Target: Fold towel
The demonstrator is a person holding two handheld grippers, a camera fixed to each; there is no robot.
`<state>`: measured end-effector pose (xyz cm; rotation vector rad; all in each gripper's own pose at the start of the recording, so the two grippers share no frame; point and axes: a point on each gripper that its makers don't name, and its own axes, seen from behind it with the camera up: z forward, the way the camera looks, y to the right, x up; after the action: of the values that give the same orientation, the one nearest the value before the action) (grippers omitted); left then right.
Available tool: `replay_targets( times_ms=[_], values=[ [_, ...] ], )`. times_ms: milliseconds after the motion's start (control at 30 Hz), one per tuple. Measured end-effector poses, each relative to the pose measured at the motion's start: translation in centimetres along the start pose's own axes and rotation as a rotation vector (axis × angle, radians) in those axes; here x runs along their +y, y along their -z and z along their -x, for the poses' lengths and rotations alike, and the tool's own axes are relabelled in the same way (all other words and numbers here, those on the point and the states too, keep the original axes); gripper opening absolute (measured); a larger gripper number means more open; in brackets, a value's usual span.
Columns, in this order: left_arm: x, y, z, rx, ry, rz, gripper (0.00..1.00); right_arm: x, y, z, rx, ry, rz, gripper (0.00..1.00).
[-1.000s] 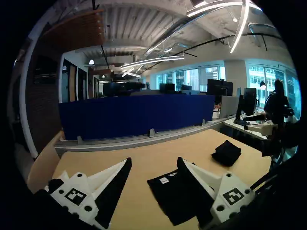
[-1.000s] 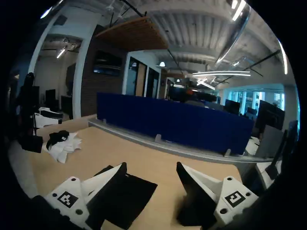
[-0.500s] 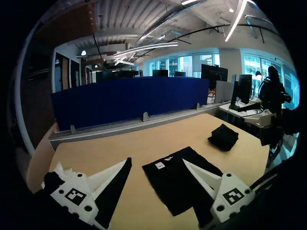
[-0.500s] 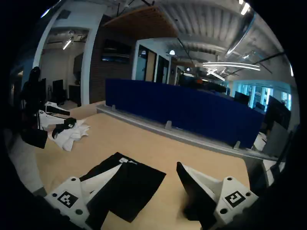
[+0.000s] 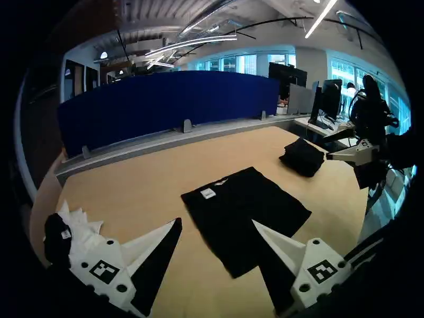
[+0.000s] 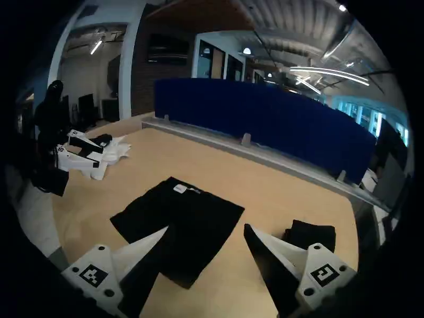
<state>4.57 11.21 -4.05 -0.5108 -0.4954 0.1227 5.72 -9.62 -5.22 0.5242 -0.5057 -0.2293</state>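
A black towel (image 5: 244, 212) lies spread flat on the light wooden table (image 5: 143, 175), a white tag at its far edge. In the left gripper view my left gripper (image 5: 216, 222) hangs open above the towel's near left part, nothing between its fingers. The right gripper view has the same towel (image 6: 180, 222) under my open right gripper (image 6: 206, 228), whose left finger hides the near edge. Each view also catches the other gripper farther off: the right gripper (image 5: 344, 153) at the table's right side, the left gripper (image 6: 87, 153) at the far left.
A folded black stack (image 5: 302, 156) sits at the table's right, seen also as the dark stack (image 6: 310, 234) by my right finger. A heap of white and black cloths (image 5: 69, 233) lies at the left corner. A blue partition (image 5: 159, 106) lines the far edge.
Both views have tipped downward over the table. The black towel, half hidden by the fingers before, now lies in full sight, and the other gripper has come into each view.
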Motion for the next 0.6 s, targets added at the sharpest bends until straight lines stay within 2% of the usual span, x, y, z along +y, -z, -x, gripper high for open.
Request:
replay_targets(
  times_ms=[267,600],
  values=[
    [1.3,-1.7,3.9,-0.072,-0.007,0.034,0.87,-0.9,-1.5,4.1,-0.066,-0.008,-0.018,1.0],
    [2.2,-3.3,7.9,-0.15,-0.016,0.069,0.87,-1.9,-3.0,8.5,-0.135,-0.006,-0.04,1.0]
  ],
)
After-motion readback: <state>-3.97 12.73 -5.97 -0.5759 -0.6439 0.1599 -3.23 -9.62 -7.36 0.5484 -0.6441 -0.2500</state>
